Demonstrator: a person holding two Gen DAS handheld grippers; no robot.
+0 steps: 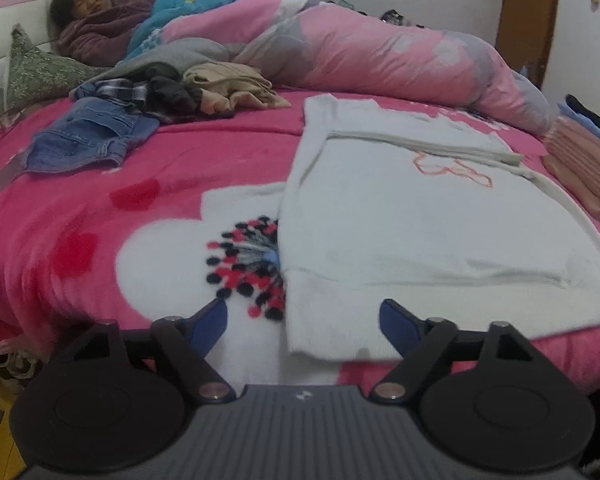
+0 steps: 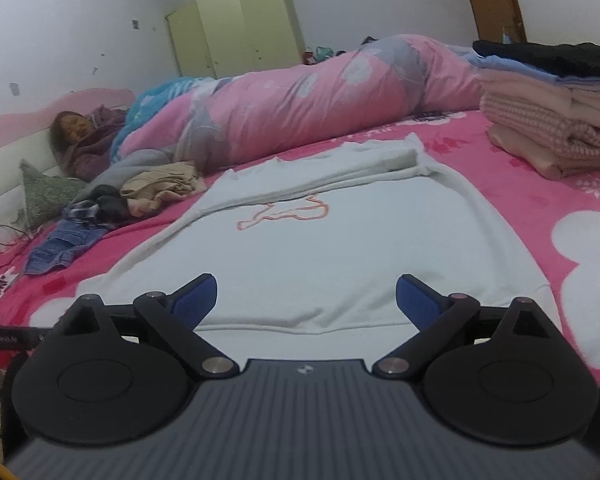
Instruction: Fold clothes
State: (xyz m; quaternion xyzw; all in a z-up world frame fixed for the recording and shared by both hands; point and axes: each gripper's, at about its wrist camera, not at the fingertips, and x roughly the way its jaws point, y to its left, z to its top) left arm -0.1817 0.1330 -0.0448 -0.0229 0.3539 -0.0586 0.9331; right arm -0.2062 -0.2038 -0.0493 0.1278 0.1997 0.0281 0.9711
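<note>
Gripper (image 2: 306, 300) — pale sweater (image 2: 340, 248), sleeve folded

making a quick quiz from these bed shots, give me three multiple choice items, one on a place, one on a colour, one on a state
1. Where is the stack of folded clothes?
A. to the right of the white sweater, on the bed
B. on the floor
C. on top of the white sweater

2. What colour is the blanket under the white sweater?
A. green
B. pink with white flowers
C. plain black

3. How does the left gripper stand?
A. shut on the jeans
B. shut on the pillow
C. open, holding nothing

Answers:
1 A: in the right wrist view the stack sits right of the sweater on the blanket.
2 B: pink cloth with big white flowers shows around the sweater.
3 C: its blue fingers stand apart at the sweater's near hem, pressing on nothing.
</note>
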